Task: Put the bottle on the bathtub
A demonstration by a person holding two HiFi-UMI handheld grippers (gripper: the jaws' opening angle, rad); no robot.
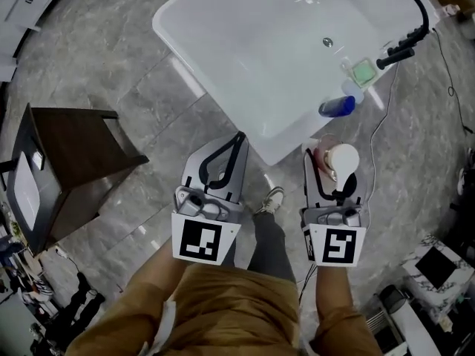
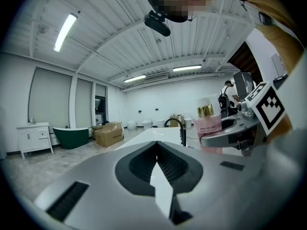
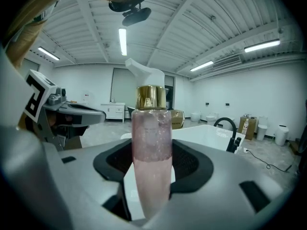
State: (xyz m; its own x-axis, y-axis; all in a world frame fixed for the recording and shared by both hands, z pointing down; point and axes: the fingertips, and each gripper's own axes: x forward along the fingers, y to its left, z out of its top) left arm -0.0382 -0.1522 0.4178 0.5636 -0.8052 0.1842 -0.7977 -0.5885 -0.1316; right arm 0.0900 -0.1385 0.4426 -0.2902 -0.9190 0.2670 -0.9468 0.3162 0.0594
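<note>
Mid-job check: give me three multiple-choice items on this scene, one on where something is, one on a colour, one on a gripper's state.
1. In the head view, where does the dark stool stand relative to the bathtub?
A. left of it
B. inside it
C. right of it

2. What colour is the liquid in the bottle?
A. green
B. pink
C. blue

3. What state is the left gripper in?
A. shut on the bottle
B. wide open
C. shut, with nothing in it

Answers:
1 A: the dark stool is at the picture's left, apart from the bathtub.
2 B: the right gripper view shows pink liquid through the clear bottle.
3 C: its jaws meet at the tips with nothing between them. It is the right gripper that holds the bottle.
</note>
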